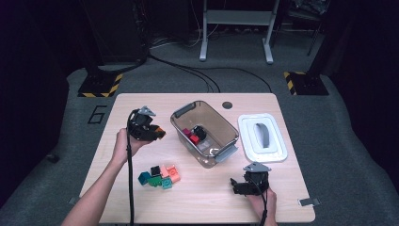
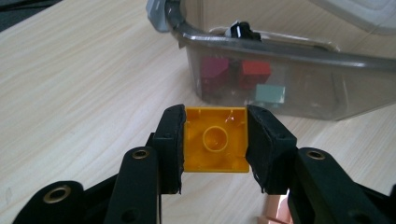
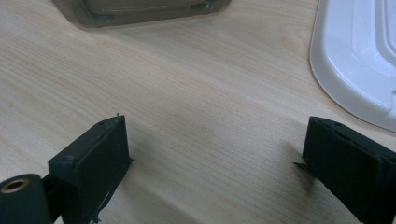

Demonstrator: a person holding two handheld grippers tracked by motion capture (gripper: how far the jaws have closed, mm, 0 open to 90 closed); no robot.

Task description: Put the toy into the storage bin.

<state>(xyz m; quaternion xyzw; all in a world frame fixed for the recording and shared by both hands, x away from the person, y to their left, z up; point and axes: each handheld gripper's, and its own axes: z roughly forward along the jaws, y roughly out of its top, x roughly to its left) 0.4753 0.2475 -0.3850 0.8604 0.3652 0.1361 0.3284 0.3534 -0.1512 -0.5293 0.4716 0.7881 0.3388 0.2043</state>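
My left gripper (image 2: 215, 144) is shut on an orange-yellow brick (image 2: 215, 139), hollow underside facing the camera, held just left of the clear plastic bin (image 2: 280, 60). From above, that gripper (image 1: 154, 132) and its brick (image 1: 160, 133) hover over the table's left half, beside the bin (image 1: 226, 123). Inside the bin lie a magenta brick (image 2: 214, 69), a red brick (image 2: 254, 72), a pale teal brick (image 2: 270, 93) and a black piece (image 2: 240, 30). My right gripper (image 3: 215, 140) is open over bare wood, near the front edge (image 1: 236, 185).
Several loose bricks (image 1: 160, 176), teal, green, black and salmon, sit in a cluster at the front left. The bin's white lid (image 1: 262, 137) with a grey handle lies flat to the right of the bin, and its rim (image 3: 359, 56) shows just beyond my right jaw.
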